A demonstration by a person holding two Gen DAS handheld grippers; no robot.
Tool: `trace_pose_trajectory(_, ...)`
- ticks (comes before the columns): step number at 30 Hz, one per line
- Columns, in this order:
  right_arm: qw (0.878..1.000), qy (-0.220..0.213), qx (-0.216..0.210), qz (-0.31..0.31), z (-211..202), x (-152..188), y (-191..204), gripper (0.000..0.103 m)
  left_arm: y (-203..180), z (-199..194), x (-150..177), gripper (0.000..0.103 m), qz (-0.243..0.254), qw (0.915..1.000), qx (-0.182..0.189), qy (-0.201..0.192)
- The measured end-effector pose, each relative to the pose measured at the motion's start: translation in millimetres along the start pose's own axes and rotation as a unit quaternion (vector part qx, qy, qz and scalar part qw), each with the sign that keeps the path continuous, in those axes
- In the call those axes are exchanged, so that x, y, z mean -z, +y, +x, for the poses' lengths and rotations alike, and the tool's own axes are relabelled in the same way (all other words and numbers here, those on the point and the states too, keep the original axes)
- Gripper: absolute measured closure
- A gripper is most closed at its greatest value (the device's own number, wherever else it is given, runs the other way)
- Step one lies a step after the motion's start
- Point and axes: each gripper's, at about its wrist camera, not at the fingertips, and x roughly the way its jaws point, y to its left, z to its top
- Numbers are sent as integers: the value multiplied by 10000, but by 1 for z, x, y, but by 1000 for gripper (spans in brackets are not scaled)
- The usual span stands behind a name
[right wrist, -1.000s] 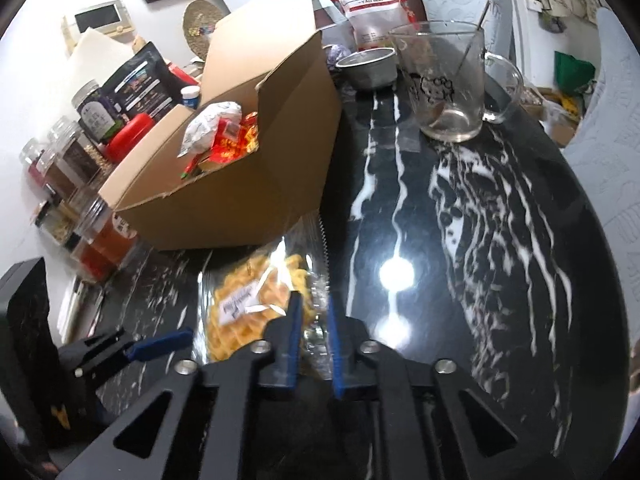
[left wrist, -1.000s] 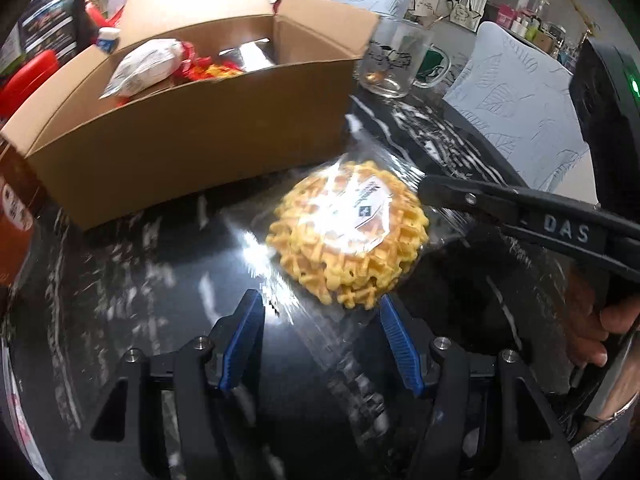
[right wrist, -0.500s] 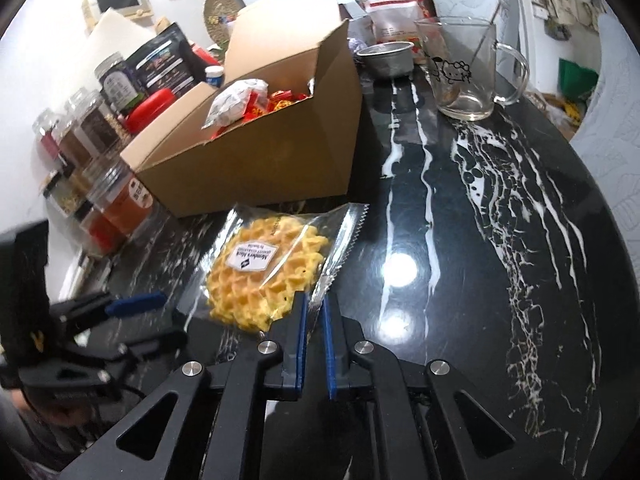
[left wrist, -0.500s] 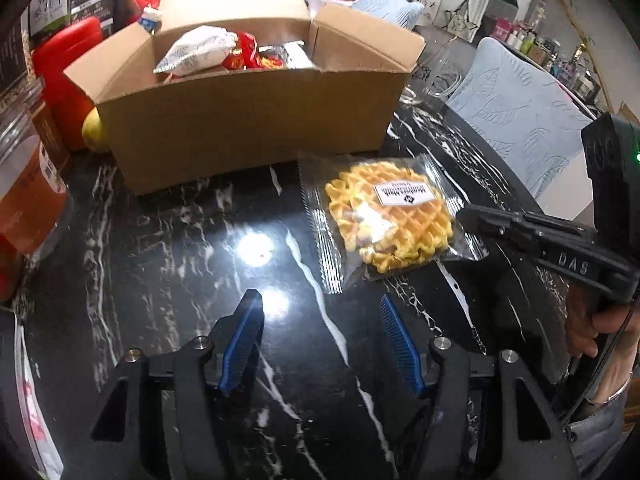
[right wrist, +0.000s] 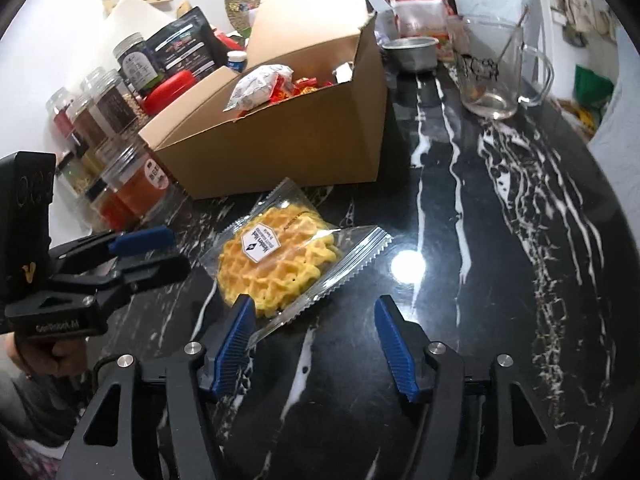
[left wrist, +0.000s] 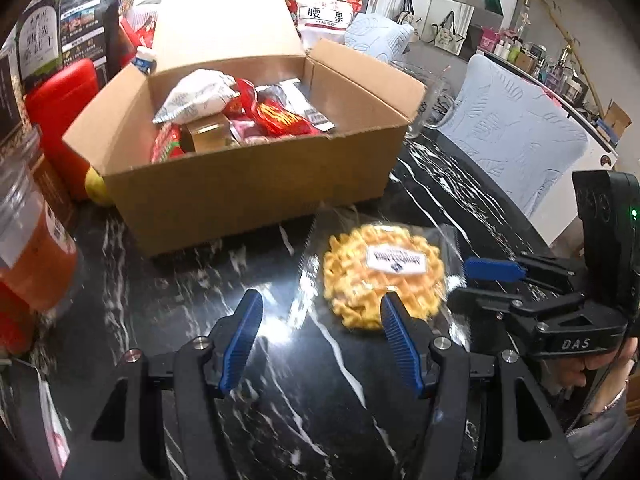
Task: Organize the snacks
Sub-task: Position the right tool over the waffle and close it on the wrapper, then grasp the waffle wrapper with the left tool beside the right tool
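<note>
Packaged waffle (right wrist: 280, 264) lies flat on the black marble tabletop (right wrist: 500, 240), just in front of the open cardboard box (left wrist: 248, 184), w/ a white label on top of its clear wrapper. Right gripper (right wrist: 316, 344) has its jaws spread; they've just been opening, and the serrated edge of the wrapper sits by the left blue pad, but nothing is pinched between them now. Left gripper (left wrist: 320, 340) also has jaws spread apart, nothing between them but bare tabletop, the waffle just beyond its right pad. From the left wrist view the right gripper comes in from the right, its blue pad close to the wrapper's edge; can't tell if it touches. Box already holds several snacks: a white patterned packet (left wrist: 196, 96), red packets (left wrist: 280, 116), a gold-coloured one. Left of the box stand clear jars (right wrist: 132, 188) w/ reddish and brown contents, a red container (left wrist: 60, 120) and dark pouches (left wrist: 40, 44). Behind the box, a white-and-red bag w/ Chinese print (right wrist: 420, 0), a small metal bowl (right wrist: 410, 52), and a glass mug (right wrist: 496, 68) w/ a stirrer in it, off to the right on the tabletop. Person's hand (left wrist: 592, 376) grips the right gripper's handle.
</note>
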Motion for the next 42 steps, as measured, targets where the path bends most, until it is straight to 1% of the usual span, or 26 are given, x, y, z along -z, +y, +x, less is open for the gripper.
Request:
trace_pose_trajectory(2, 10000, -49, -36, 35, -2, -1, 0, 40, 3, 6, -5, 42, 67, 9999, -45, 62)
trace_pose_trajectory(4, 9999, -106, -46, 25, -5, 0, 2, 40, 6, 15, -7, 42, 78, 9997, -120, 221)
trace_pose_trajectory(5, 9999, -87, -66, 8, -5, 1, 3, 40, 9, 20, -8, 42, 55, 9996, -98, 271)
trace_pose_trajectory(10, 9999, -53, -130, -14, -6, 3, 8, 40, 12, 33, -13, 42, 51, 9989, 147, 445)
trace_pose_trajectory(12, 9997, 6, -241, 1, -1, 2, 9, 40, 11, 35, -15, 42, 111, 9985, 250, 464)
trace_pose_trajectory(16, 9997, 75, -251, -21, 10, -1, 9, 40, 13, 41, -21, 42, 85, 9973, 460, 568)
trace_pose_trajectory(17, 9995, 69, -314, 1, 11, -2, 7, 40, 14, 43, -22, 42, 77, 9968, 524, 606)
trace_pose_trajectory(21, 9993, 41, -359, -7, 12, -6, 4, 41, 14, 45, -24, 42, 93, 9957, 635, 672)
trace_pose_trajectory(22, 9993, 36, -360, -39, 12, -6, 3, 41, 13, 44, -24, 42, 114, 9956, 633, 681)
trace_pose_trajectory(25, 9988, 91, -475, -81, 14, -8, 0, 50, 9, 43, -23, 42, 213, 9947, 707, 719)
trace_pose_trajectory(26, 9984, 129, -543, -78, 15, -8, -1, 52, 8, 43, -22, 42, 241, 9940, 761, 743)
trace_pose_trajectory(29, 9966, 202, -797, -56, 17, -10, -10, 52, 5, 47, -20, 42, 220, 9877, 1203, 979)
trace_pose_trajectory(30, 9965, 209, -805, -91, 16, -10, -12, 52, 4, 48, -20, 42, 219, 9861, 1289, 1027)
trace_pose_trajectory(33, 9973, 211, -679, -158, 13, -12, -18, 52, -2, 52, -20, 42, 311, 9869, 1224, 1000)
trace_pose_trajectory(37, 9971, 264, -678, -220, 12, -13, -21, 52, -6, 56, -25, 42, 326, 9866, 1280, 956)
trace_pose_trajectory(40, 9967, 229, -729, -260, 12, -14, -20, 52, -10, 59, -27, 42, 437, 9862, 1322, 899)
trace_pose_trajectory(42, 9969, 206, -701, -288, 13, -15, -19, 52, -13, 63, -28, 42, 519, 9844, 1398, 931)
